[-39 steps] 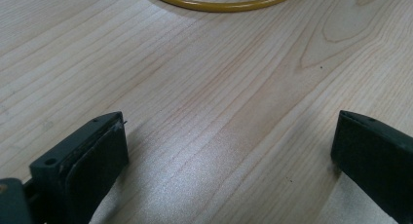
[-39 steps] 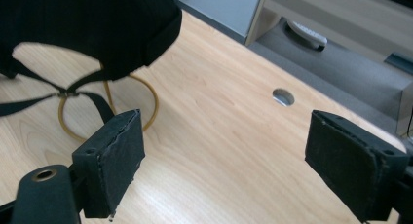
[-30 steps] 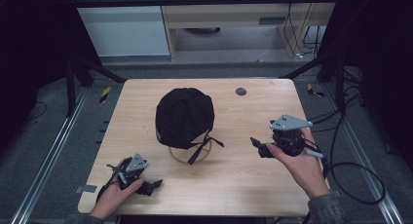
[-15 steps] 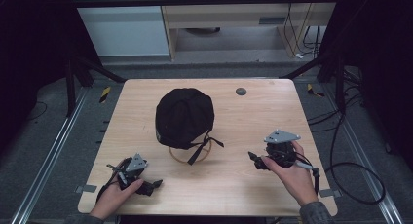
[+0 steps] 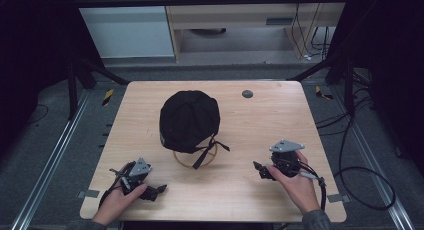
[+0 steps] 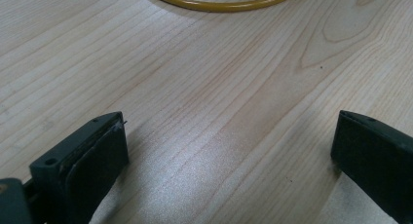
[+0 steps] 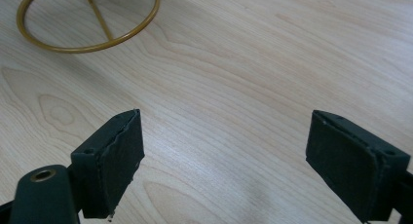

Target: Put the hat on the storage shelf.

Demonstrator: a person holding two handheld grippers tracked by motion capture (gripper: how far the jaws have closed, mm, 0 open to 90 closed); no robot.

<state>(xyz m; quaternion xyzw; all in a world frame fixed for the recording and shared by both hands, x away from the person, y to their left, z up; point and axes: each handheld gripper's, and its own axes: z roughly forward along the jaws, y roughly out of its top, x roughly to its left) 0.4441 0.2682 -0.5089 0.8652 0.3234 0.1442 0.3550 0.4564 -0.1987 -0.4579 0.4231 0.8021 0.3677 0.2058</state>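
Cap: a black cap sat on a yellow wire stand near the middle of the surface, where it had also been a second before; its strap hung over the stand's ring.
Right tool: the right tool had come down from a raised spot beside the cap to just above the surface near the front right edge; it was well apart from the cap.
Right tool jaws: they stood wide apart with nothing between them, having opened slightly in the last moment; bare wood showed between them in the right gripper view.
Left tool: the left tool lay low at the front left, in the same place as before.
Left tool jaws: spread wide and empty, with the stand's ring ahead of them.
Small disc: a dark round disc lay unmoved near the far edge.
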